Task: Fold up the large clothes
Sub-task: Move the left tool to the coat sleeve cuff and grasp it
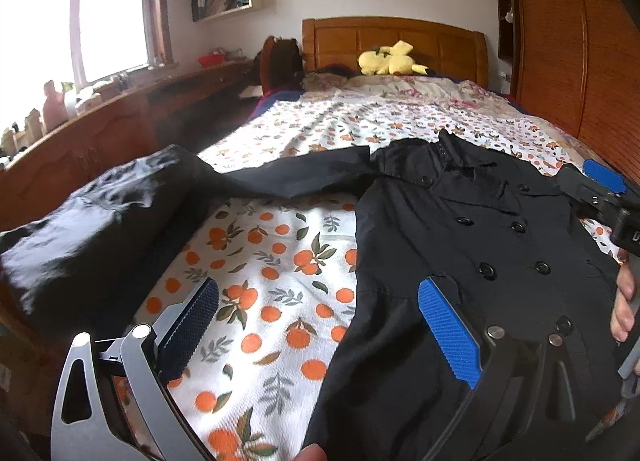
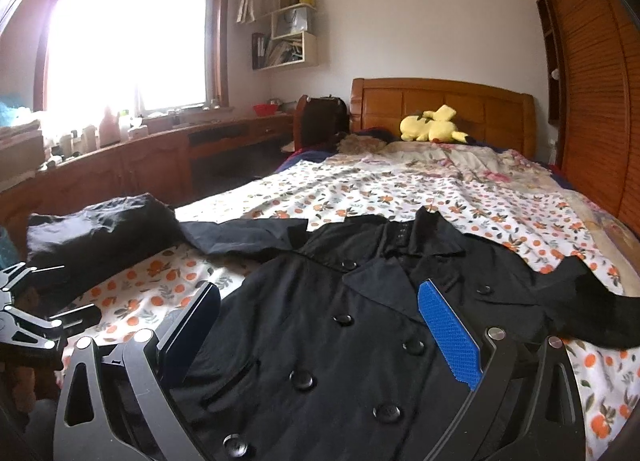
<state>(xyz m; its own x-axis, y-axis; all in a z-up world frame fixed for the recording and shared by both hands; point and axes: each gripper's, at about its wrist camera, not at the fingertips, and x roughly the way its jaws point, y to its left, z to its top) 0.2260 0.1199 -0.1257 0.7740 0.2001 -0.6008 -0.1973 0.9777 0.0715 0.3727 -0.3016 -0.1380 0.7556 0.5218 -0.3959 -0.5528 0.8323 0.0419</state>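
A black double-breasted coat (image 1: pixel 460 237) lies face up on the bed, buttons showing, its left sleeve (image 1: pixel 304 177) stretched out to the left. It also shows in the right wrist view (image 2: pixel 340 341), its right sleeve (image 2: pixel 580 301) spread to the right. My left gripper (image 1: pixel 320 325) is open and empty, hovering over the coat's left edge and the sheet. My right gripper (image 2: pixel 320 325) is open and empty above the coat's front; it also shows in the left wrist view (image 1: pixel 600 189).
A folded black garment (image 1: pixel 100 221) lies at the bed's left edge. The bed has an orange-print sheet (image 1: pixel 272 261), a wooden headboard (image 1: pixel 392 41) and a yellow plush toy (image 1: pixel 388 59). A wooden cabinet (image 2: pixel 140 165) runs along the left, a wardrobe (image 2: pixel 592 101) on the right.
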